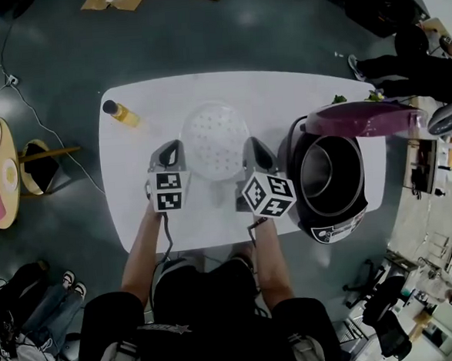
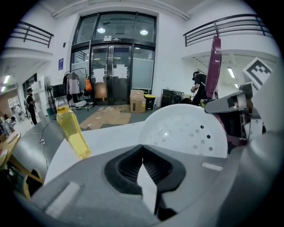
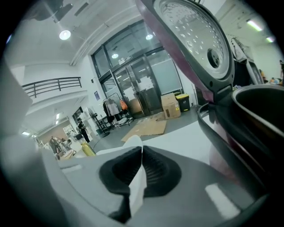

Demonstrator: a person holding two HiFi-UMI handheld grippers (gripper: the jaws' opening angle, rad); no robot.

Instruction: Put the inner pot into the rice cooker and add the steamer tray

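- Steamer tray point(image 1: 215, 142): white, perforated; just left of rice cooker point(image 1: 344, 220).
- Left gripper point(image 2: 143, 148): jaws pinching steamer tray rim, side far from cooker.
- Right gripper point(image 3: 142, 150): jaws pinching rim nearest cooker.
- Inner pot point(image 1: 323, 170): inside cooker; lid point(image 1: 364, 118) raised.

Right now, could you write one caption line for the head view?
Left gripper and right gripper grip the steamer tray beside the open rice cooker, inner pot inside.
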